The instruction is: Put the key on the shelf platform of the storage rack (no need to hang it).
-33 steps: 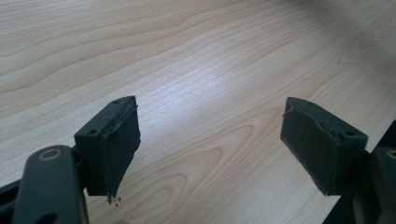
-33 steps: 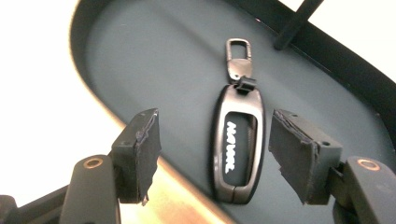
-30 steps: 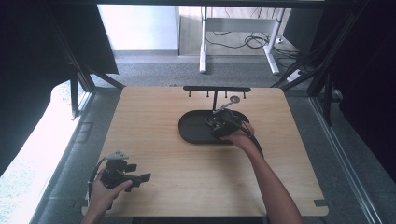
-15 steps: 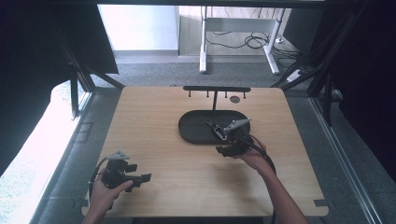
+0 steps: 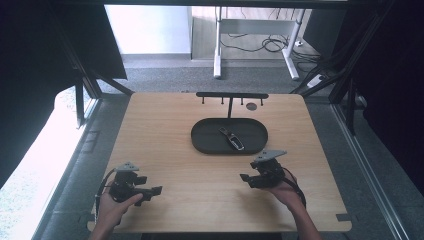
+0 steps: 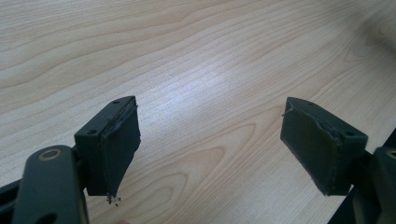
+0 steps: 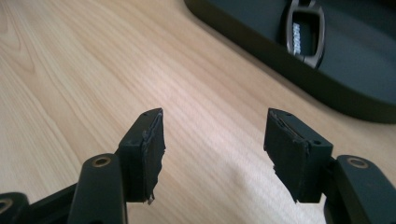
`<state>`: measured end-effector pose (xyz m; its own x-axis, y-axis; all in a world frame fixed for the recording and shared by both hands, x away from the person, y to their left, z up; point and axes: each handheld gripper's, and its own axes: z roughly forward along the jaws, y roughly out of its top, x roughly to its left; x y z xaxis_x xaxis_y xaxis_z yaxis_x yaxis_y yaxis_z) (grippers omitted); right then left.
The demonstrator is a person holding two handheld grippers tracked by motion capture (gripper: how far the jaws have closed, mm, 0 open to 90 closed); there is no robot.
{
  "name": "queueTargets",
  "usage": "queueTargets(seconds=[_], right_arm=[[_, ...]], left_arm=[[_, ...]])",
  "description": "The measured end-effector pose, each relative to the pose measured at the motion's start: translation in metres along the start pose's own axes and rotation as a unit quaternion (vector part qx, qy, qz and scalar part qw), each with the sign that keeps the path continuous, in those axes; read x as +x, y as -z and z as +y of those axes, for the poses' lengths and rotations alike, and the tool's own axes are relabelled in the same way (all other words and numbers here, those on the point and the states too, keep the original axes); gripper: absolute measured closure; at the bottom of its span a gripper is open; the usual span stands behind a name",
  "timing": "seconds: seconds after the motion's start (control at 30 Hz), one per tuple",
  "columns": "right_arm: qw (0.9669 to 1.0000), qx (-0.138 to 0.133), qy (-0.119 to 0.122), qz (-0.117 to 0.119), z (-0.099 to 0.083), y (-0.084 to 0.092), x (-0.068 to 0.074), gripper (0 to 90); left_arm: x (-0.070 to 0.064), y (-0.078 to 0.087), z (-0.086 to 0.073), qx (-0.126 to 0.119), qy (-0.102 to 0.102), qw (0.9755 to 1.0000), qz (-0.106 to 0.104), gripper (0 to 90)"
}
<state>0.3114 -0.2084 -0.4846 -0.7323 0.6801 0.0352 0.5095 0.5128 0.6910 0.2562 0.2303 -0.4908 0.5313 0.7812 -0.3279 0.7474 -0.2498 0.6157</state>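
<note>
My left gripper [image 5: 156, 190] sits at about seven o'clock on the table [image 5: 165, 130], near the front edge, with my left hand [image 5: 114, 207] wrapped around its back. Its jaws point toward three o'clock and stand wide apart with nothing between them. In the left gripper view the two pads [image 6: 122, 140] frame bare wood grain, clear of any object.

At the centre of the table, slightly toward one o'clock, lies the dark oval tray [image 5: 205, 140]. A key fob [image 5: 232, 138] lies flat inside it, right of the tray's middle, its long axis running from about ten o'clock to four o'clock. Behind the tray, at twelve o'clock, a black rack [image 5: 231, 95] with a horizontal bar and small hooks stands on a thin post. Just beside it, toward one o'clock, a small dark disc [image 5: 251, 106] lies on the wood.

My right gripper [image 5: 243, 177] is at about five o'clock, just in front of the tray's right end and apart from it, held by my right hand [image 5: 285, 190]. Its jaws point toward nine o'clock. In the right gripper view they are spread open and empty, wood showing between the pads [image 7: 150, 149]. The tray's rim crosses that view at one o'clock, with the fob resting inside it.
</note>
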Motion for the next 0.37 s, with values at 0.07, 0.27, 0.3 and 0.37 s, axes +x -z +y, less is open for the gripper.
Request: queueTargets(seconds=[0.07, 0.27, 0.3, 0.37], right_arm=[[1.0000, -0.001, -0.003, 0.000, -0.0013, -0.0004, -0.0004, 38.4], [1.0000, -0.003, 0.001, 0.000, 0.0001, -0.0016, 0.0013, 37.1], [1.0000, -0.005, 0.001, -0.001, 0.0009, -0.0010, 0.0015, 36.8], [1.0000, -0.008, -0.003, -0.004, 0.0002, 0.0003, 0.0007, 36.1]], left_arm=[[-0.0002, -0.0005, 0.0000, 0.000, -0.001, 1.0000, 0.000, 20.1], [-0.0013, -0.0026, 0.0002, 0.004, -0.003, 1.0000, -0.002, 20.1], [-0.0014, -0.0025, 0.0003, 0.004, -0.004, 1.0000, -0.003, 20.1], [-0.0009, -0.0017, 0.0008, 0.002, -0.004, 1.0000, -0.003, 20.1]])
